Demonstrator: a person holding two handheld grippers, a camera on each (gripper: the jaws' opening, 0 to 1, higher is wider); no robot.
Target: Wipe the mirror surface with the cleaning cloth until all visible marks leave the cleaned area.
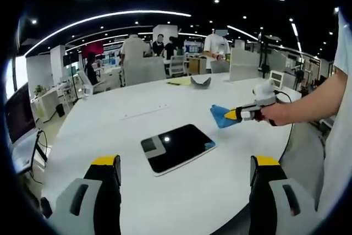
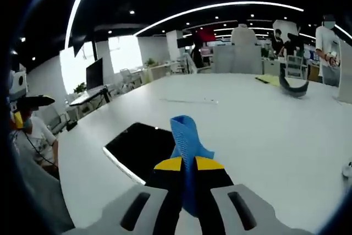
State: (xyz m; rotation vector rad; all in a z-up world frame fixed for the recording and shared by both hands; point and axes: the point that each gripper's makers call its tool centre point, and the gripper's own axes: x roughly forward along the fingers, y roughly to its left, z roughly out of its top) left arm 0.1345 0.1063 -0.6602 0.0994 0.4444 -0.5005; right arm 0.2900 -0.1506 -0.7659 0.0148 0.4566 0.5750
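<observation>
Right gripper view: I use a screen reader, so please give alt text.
The right claw is shut on a blue cleaning cloth, held above a white table just right of a dark flat mirror.

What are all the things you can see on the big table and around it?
Mirror: one, dark and shiny with a pale rim, lying flat on the table between the two grippers.
Cleaning cloth: one, blue, pinched in the right gripper, off the mirror.
Table: one, white, wide and rounded.
Grey curved object: one, at the far side of the table; cannot tell what it is.
Yellow sheet: one, flat, beside the grey object.
People: several, standing far behind the table.
Monitor: one, dark, on a desk near the windows.
Left gripper: grey jaws with yellow tips, apart, holding nothing.
Right gripper: yellow-tipped jaws closed on the cloth.
</observation>
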